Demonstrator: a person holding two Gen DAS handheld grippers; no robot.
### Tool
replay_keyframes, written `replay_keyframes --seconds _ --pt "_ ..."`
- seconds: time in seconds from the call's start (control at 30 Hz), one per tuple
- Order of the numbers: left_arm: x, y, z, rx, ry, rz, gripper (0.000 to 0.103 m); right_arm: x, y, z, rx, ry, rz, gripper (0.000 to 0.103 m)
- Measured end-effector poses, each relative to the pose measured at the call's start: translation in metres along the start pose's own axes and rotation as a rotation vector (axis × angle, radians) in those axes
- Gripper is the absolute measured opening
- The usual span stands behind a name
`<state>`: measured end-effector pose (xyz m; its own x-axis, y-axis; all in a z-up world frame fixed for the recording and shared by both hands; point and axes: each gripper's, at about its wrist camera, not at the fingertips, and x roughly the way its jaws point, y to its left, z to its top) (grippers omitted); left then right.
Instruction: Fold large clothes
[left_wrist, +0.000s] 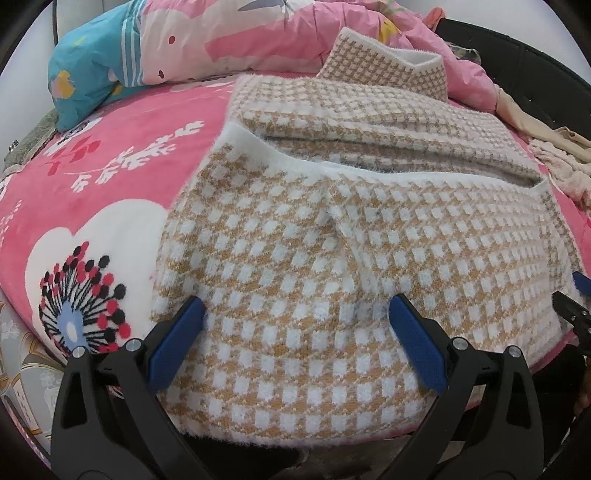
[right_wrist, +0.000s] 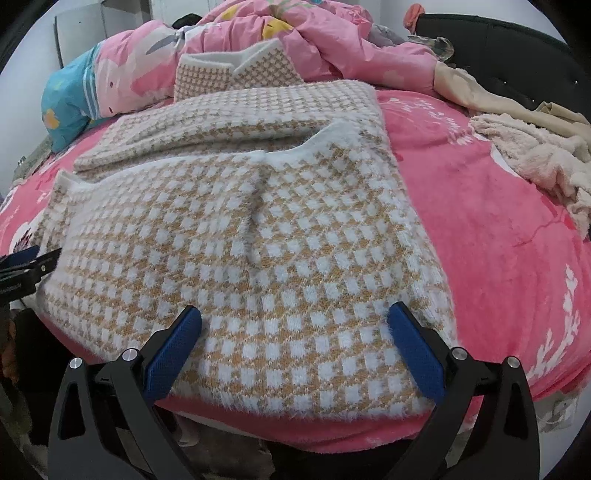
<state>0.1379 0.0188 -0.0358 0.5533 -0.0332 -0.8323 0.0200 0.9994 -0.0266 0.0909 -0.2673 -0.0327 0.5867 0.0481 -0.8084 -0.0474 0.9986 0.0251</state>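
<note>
The sweater (left_wrist: 314, 266) lies flat on the pink blanket (left_wrist: 110, 177) of a bed, hem toward the near edge, so both tools can reach the hem corners from one side. A sleeve (right_wrist: 229, 122) is laid across the upper body, and a cuff (right_wrist: 236, 70) props against the quilt (right_wrist: 332, 48) behind. This suggests a fold already made, with the lower half likely to be lifted next. A shallow crease (right_wrist: 258, 206) runs down the middle of the front.

The left gripper (left_wrist: 295, 317) hangs over the hem with its jaws wide apart and nothing between them. The right gripper (right_wrist: 293, 325) is likewise spread and empty, above the hem's right part. Contact between pads and knit cannot be judged.

Hidden or unclear:
- The collar and second sleeve lie under the folded layers.
- The hem's underside and the bed's front are cut off.
- The beige clothes (right_wrist: 535, 155) at right cannot be identified.
</note>
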Motion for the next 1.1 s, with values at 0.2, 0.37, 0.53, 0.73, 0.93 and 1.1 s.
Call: replay_keyframes --seconds 0.2,0.37,0.53,0.73,0.93,1.1 --pt "-0.002 0.004 0.001 -0.006 0.004 -0.029 0.097 -0.001 -0.002 0.001 -0.003 0.007 0.028 0.098" --pt "-0.019 0.015 0.007 -0.032 -0.037 -0.093 0.097 -0.002 -0.007 0.004 -0.033 0.037 0.076 0.098" --pt "-0.046 0.025 0.04 -0.005 -0.146 -0.101 0.097 -0.018 -0.005 0.026 -0.067 0.036 0.083 0.098" --pt "-0.056 0.032 0.11 0.0 -0.214 -0.17 0.097 -0.06 0.012 0.097 -0.169 -0.175 0.15 0.098" --pt "-0.024 0.02 0.206 -0.041 -0.216 -0.328 0.097 -0.036 0.013 0.209 -0.125 -0.253 0.276 0.098" --pt "0.034 0.002 0.286 -0.124 -0.173 -0.341 0.097 0.036 0.002 0.311 0.028 -0.179 0.345 0.098"
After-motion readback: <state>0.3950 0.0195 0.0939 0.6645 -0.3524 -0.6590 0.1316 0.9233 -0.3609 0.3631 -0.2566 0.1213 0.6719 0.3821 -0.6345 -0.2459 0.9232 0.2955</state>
